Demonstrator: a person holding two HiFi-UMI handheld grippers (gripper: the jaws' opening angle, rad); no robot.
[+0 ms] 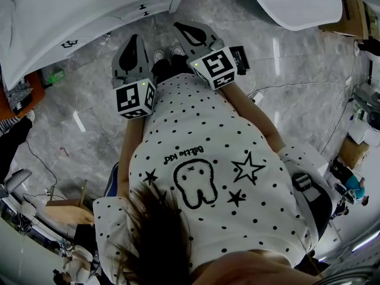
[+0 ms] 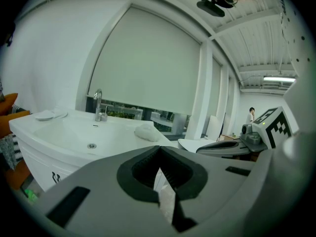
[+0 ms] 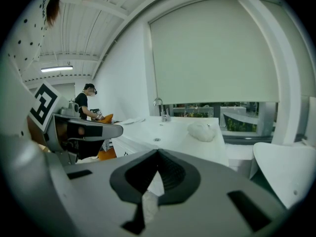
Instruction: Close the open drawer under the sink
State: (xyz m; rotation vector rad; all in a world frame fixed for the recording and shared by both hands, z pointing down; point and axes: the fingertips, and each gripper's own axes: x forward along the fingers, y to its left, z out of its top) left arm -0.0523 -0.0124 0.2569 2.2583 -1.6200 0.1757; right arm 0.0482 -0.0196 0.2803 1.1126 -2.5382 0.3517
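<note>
Your left hand-held gripper [image 2: 159, 148] has its jaws together with nothing between them, only a sliver of floor showing through the slit behind the tips, and your right hand-held gripper [image 3: 158, 152] stands the same way, jaws met and empty. You hold the two side by side in front of your chest, close to each other but apart, each with its marker cube [image 1: 135, 98] turned toward you, and both point ahead and a little downward. Beyond the tips and off to the left stands the white sink [image 2: 74, 132], well apart from both hand-held grippers, with grey marbled floor [image 1: 89, 120] between you and it. A chrome tap [image 2: 98, 105] rises at the sink's far edge, a drain [image 2: 91, 145] sits in the bowl, and a white crumpled lump [image 2: 145, 131] lies on the right end of the rim. Under that rim the white cabinet [image 1: 89, 38] shows dark handles [image 1: 70, 43] on its front. The drawer belongs there, yet from these views you cannot tell which front it is or how far it stands out. Your shoes [image 1: 160, 56] show on the floor between the two hand-held grippers. Far to the right is a second white basin [image 1: 291, 2], and behind the sink a wide pale blind [image 3: 212, 48] covers the window. Past the sink's left end a person in a dark top [image 3: 88, 100] stands beside something orange [image 3: 106, 117]
</note>
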